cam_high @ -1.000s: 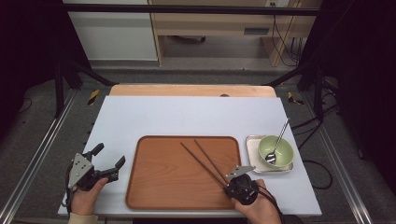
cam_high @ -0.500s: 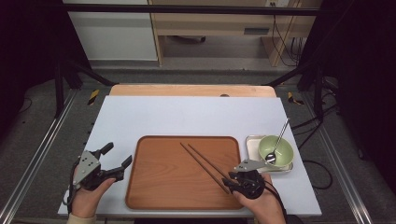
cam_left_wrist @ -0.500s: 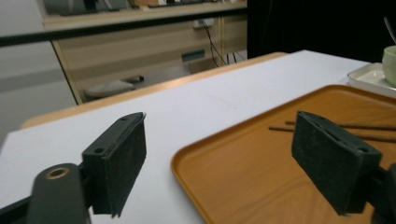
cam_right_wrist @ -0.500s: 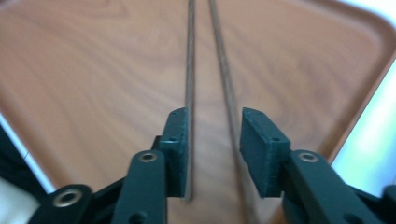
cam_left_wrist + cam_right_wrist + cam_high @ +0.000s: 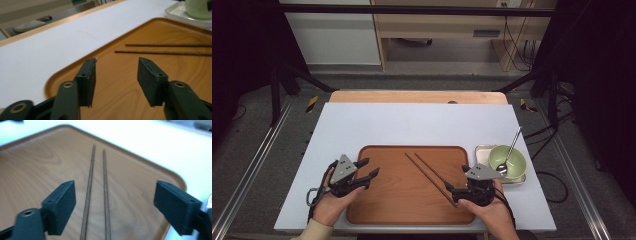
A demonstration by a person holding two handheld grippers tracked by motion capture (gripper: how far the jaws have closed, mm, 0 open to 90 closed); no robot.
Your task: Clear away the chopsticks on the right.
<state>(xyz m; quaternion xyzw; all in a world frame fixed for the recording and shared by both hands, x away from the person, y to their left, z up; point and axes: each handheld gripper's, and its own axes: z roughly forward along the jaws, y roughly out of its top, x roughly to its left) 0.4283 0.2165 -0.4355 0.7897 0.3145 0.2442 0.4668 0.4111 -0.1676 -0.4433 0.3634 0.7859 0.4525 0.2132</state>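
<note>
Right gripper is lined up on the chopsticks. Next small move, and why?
Probably lower the right gripper a little and close. Its jaws stand open, one on each side of both chopsticks, which lie flat on the tray. The left gripper is open, apart from them.

Even overhead light brightens the white-topped desk (image 5: 422,125); surroundings fall dark; both gripper views blur toward 12 o'clock.
</note>
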